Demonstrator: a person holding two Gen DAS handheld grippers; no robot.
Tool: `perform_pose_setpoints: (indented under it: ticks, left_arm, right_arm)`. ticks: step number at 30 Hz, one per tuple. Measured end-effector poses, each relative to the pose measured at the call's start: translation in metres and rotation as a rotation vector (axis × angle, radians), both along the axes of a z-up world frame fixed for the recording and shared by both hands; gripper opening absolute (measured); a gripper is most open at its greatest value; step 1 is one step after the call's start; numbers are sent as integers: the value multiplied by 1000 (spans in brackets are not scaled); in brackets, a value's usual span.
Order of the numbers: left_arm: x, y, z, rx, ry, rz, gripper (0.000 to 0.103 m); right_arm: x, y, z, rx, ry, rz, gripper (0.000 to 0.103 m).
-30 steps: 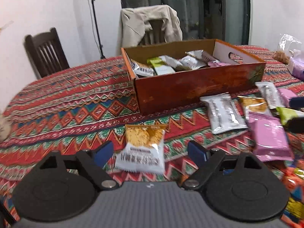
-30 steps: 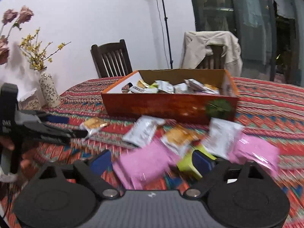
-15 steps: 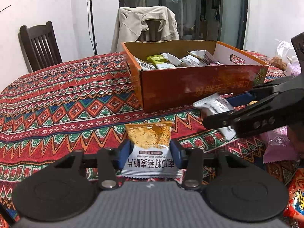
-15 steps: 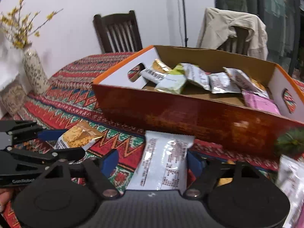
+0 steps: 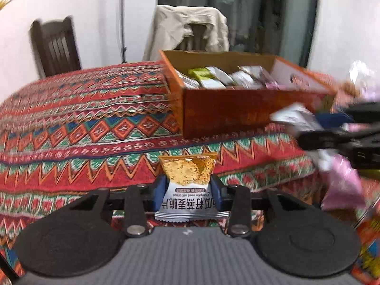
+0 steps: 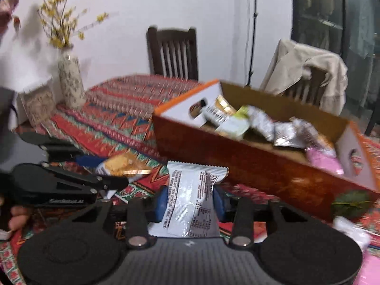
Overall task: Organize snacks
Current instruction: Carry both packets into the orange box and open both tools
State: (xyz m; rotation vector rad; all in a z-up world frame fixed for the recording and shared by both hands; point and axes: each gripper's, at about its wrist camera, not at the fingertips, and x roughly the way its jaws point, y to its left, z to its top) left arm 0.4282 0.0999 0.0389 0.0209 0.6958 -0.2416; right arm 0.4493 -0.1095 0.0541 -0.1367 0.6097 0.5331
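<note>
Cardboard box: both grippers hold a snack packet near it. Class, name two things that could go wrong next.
1. The left gripper pinches only the lower half of the oat crisps packet; it may slip.
2. The right gripper, carrying the silver packet, sits below the cardboard box rim and could bump its wall.

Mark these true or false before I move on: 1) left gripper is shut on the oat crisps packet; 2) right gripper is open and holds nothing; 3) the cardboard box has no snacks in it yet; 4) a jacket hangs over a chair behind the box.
1) True: the left gripper is shut on the oat crisps packet.
2) False: the right gripper is shut on a silver packet.
3) False: the cardboard box already holds several packets.
4) True: a beige jacket hangs over the chair behind the box.
</note>
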Motion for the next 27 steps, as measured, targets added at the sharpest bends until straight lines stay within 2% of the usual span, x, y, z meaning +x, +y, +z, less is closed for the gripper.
perform_pose_setpoints:
  ticks: [3, 6, 10, 14, 18, 27]
  left_arm:
    - [-15, 4, 19, -74, -20, 14, 40]
    - [-46, -5, 40, -113, -63, 14, 40]
    - [-94, -29, 60, -190, -130, 9, 40]
    - [-124, -54, 63, -260, -136, 12, 40]
    - [-135, -72, 66, -231, -118, 36, 40]
    - [-144, -107, 81, -156, -140, 37, 40]
  right_arm:
    - [-20, -36, 18, 35, -33, -50, 39]
    - [-45, -76, 30, 66, -58, -113, 39]
    - [-75, -118, 33, 108, -58, -178, 39]
    - [-100, -137, 29, 107, -63, -195, 40]
    - [-118, -152, 27, 127, -66, -170, 40]
    - [-142, -190, 21, 212, -85, -164, 40]
